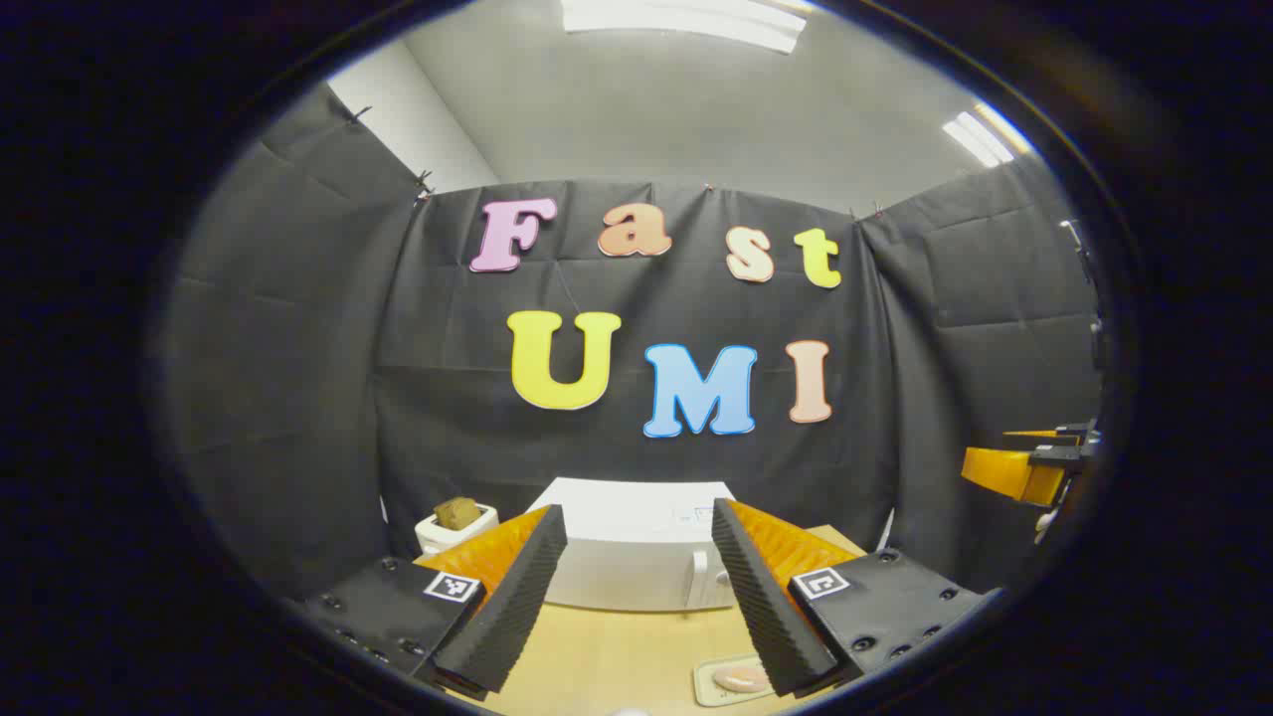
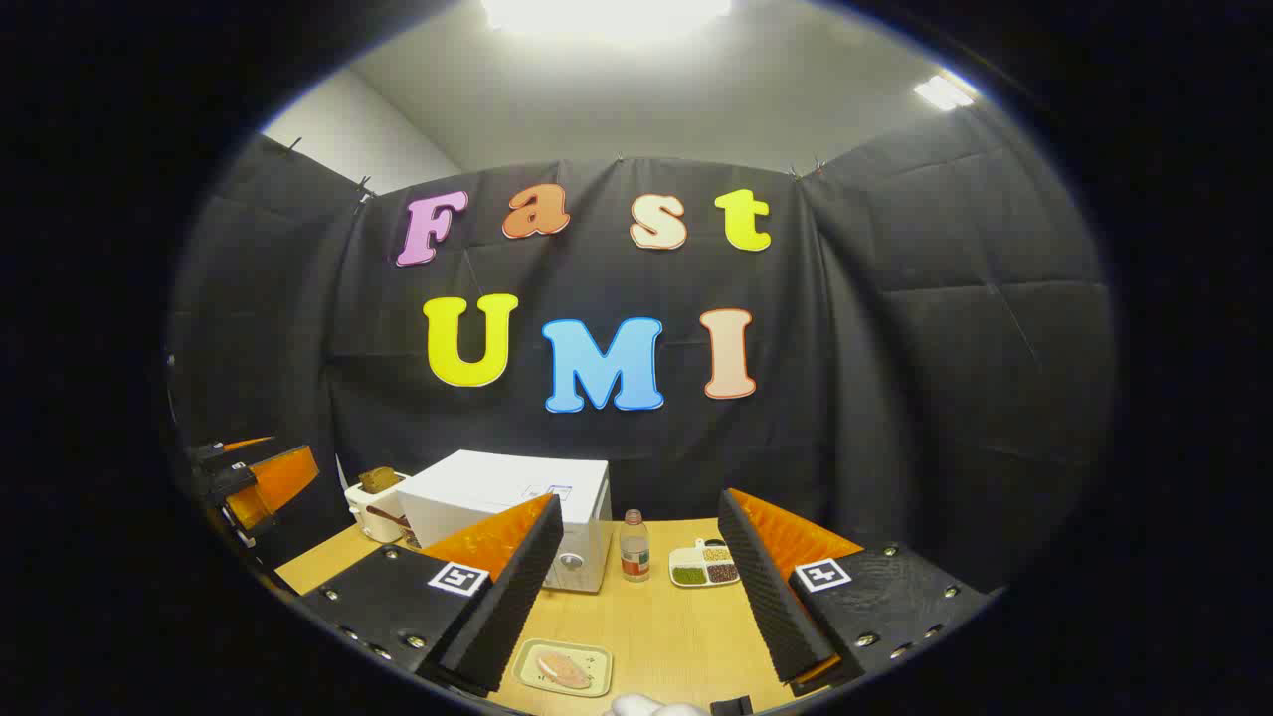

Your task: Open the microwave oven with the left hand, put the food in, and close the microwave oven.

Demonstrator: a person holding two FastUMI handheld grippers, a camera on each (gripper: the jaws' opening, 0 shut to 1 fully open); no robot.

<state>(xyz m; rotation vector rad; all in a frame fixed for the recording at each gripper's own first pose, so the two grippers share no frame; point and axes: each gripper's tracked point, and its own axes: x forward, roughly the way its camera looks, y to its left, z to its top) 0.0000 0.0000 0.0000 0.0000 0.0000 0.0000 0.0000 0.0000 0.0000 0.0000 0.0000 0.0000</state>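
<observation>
Both views raised, facing the back wall; shared: microwave (image 1: 636,557) (image 2: 507,512), table (image 1: 617,656) (image 2: 666,626).

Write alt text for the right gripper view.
A closed white microwave sits on a wooden table, with food on a small plate in front. The right gripper hangs open above the table, fingers spread.

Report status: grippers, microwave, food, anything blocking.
Left gripper and right gripper open, holding nothing. Microwave door shut. Food on its tray in front, untouched. Nothing blocks the door.
</observation>
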